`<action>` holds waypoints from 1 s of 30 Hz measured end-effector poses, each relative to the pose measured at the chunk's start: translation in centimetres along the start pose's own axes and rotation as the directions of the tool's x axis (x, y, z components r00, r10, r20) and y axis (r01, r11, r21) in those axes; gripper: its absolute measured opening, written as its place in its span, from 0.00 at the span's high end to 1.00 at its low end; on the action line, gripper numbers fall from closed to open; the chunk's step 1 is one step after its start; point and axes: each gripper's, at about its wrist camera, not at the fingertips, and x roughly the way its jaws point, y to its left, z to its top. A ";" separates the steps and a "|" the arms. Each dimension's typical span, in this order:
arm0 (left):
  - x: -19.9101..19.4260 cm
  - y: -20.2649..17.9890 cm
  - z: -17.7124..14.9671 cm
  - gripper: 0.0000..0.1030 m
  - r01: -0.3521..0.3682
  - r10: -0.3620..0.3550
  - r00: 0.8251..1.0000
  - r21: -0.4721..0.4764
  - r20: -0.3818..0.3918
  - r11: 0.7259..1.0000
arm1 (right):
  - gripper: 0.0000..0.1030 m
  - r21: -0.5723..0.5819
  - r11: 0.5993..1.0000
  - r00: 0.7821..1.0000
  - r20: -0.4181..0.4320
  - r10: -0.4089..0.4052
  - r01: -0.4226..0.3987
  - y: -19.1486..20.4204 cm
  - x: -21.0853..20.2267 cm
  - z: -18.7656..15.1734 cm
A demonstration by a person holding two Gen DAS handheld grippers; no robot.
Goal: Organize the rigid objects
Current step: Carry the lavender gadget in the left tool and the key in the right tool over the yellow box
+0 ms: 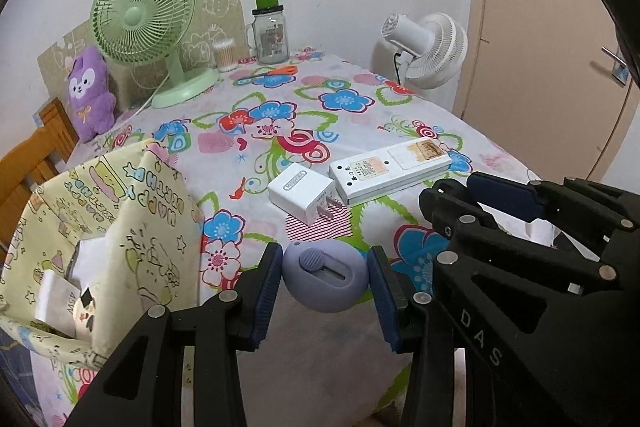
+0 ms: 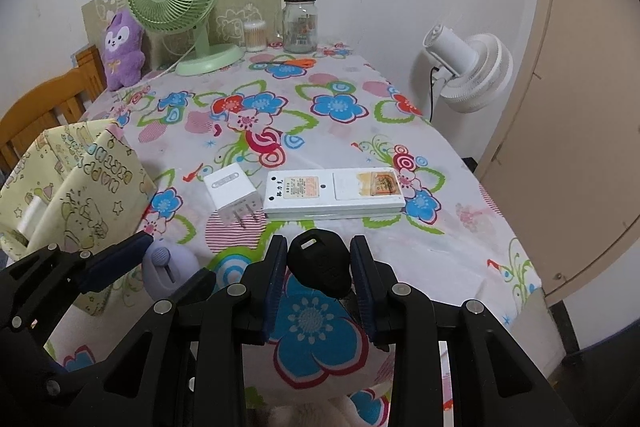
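left tool (image 1: 325,277) pinches a smooth lilac oval cutter (image 1: 325,277); right tool (image 2: 319,267) pinches a black rounded fob (image 2: 319,265). "happy birthday" shows on the yellow bag (image 1: 132,211).

**Floral-cloth table**

Table (image 2: 360,99) carries charger (image 2: 232,197) beside power strip (image 2: 334,195), bag (image 2: 76,183) at left edge; far end: green fan (image 2: 180,7), plush (image 2: 120,49), swabs (image 2: 255,35), jar (image 2: 300,23), scissors (image 2: 286,63).
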 end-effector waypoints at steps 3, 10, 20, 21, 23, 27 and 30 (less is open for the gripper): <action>-0.6 0.0 0.1 0.57 -0.005 0.005 1.000 0.010 0.009 1.000 | 0.66 -0.007 1.000 1.000 0.004 -0.007 0.007 0.3 -0.7 0.0; -2.0 0.3 0.7 0.57 -0.011 0.010 1.000 0.021 0.029 1.000 | 0.66 0.000 1.000 1.000 0.028 -0.010 0.010 0.6 -2.3 0.5; -3.9 1.0 1.8 0.57 -0.030 0.029 0.999 0.022 0.041 0.999 | 0.66 0.001 1.000 0.999 0.051 0.013 -0.013 1.3 -4.2 1.7; -4.0 1.0 1.9 0.57 -0.029 0.028 0.999 0.020 0.041 0.999 | 0.66 0.000 1.000 0.998 0.053 0.015 -0.015 1.4 -4.3 1.9; -4.2 1.1 2.1 0.57 -0.026 0.025 0.999 0.018 0.044 0.999 | 0.66 -0.001 1.000 0.998 0.056 0.018 -0.018 1.5 -4.6 2.2; -4.7 1.4 2.5 0.57 -0.020 0.019 0.999 0.017 0.048 1.000 | 0.66 0.004 1.000 0.998 0.060 0.025 -0.025 1.7 -5.0 2.7; -5.0 1.7 2.7 0.57 -0.019 0.018 0.998 0.017 0.053 1.000 | 0.66 0.005 1.000 0.997 0.066 0.026 -0.026 1.9 -5.3 3.1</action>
